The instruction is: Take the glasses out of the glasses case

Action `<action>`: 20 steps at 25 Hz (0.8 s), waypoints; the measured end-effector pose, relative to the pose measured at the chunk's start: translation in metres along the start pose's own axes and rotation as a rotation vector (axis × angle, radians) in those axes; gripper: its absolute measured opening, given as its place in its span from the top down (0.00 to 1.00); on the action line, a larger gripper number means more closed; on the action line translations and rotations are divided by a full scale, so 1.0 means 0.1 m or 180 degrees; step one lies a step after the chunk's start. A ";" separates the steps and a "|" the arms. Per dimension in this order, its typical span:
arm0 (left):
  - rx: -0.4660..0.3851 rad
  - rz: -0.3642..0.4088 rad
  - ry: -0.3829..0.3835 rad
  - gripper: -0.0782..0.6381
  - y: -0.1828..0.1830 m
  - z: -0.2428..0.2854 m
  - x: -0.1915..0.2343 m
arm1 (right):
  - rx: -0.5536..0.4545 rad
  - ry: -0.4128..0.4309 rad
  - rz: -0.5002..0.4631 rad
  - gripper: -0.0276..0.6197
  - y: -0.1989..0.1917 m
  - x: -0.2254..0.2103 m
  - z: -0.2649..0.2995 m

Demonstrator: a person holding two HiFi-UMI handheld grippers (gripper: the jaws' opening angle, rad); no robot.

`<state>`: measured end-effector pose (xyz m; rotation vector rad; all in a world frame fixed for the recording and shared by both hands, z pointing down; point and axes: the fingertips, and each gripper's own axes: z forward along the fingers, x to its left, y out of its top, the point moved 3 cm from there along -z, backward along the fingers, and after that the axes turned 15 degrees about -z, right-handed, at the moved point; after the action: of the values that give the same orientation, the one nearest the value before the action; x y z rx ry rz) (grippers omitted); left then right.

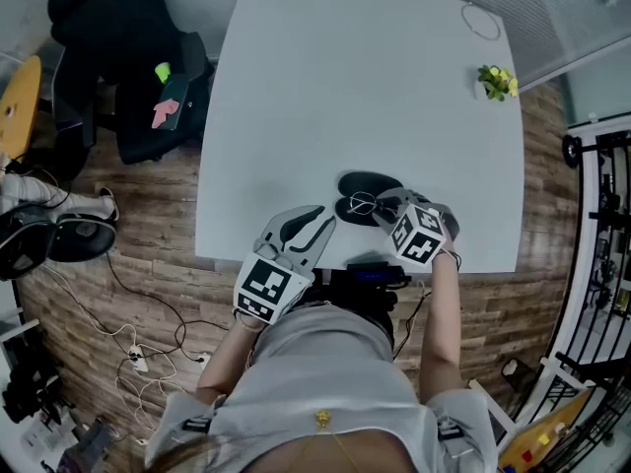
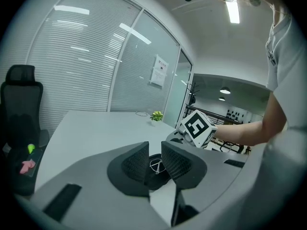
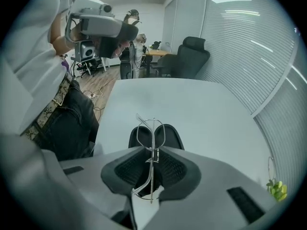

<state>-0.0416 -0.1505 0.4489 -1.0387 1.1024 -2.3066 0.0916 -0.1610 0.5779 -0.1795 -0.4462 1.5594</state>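
A black glasses case lies open near the front edge of the white table. My right gripper points steeply down over it, shut on thin wire-framed glasses. In the right gripper view the folded glasses stand edge-on between the pads, their lenses sticking out above the case. My left gripper hovers to the left of the case, open and empty. Through its gap I see the case and the right gripper's marker cube.
A small pot of yellow flowers and a thin wire loop sit at the table's far right. A black office chair stands left of the table. Cables trail on the wooden floor.
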 end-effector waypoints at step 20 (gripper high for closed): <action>0.0031 0.0151 -0.0185 0.76 -0.07 -0.08 -0.11 | -0.0130 -0.0217 -0.0095 0.82 0.36 0.06 -0.60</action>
<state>-0.0409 -0.1355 0.4455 -1.0578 1.0803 -2.2285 0.0814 -0.1444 0.5102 -0.1507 -0.5324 1.5313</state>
